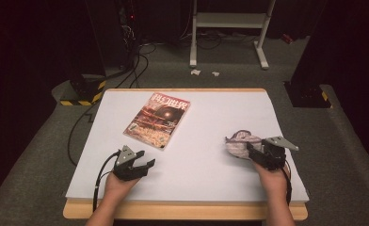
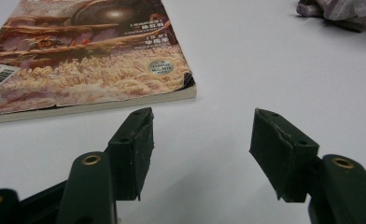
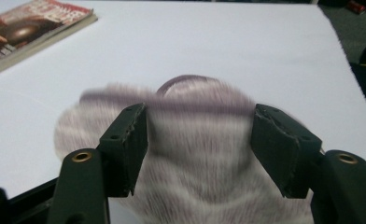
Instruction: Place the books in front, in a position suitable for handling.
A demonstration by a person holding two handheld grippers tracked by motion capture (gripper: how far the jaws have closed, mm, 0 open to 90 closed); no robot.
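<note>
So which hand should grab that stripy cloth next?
The right. The right gripper already has the stripy cloth between its jaws, while the left gripper sits open and empty far across the table.

- Left gripper (image 2: 202,140) low over the white desk (image 2: 246,65), jaws standing apart with bare desk between.
- Magazine (image 2: 78,60) lying flat at ten o'clock, near corner just beyond the jaws.
- Crumpled striped cloth (image 2: 342,11) at one o'clock, well apart.
</note>
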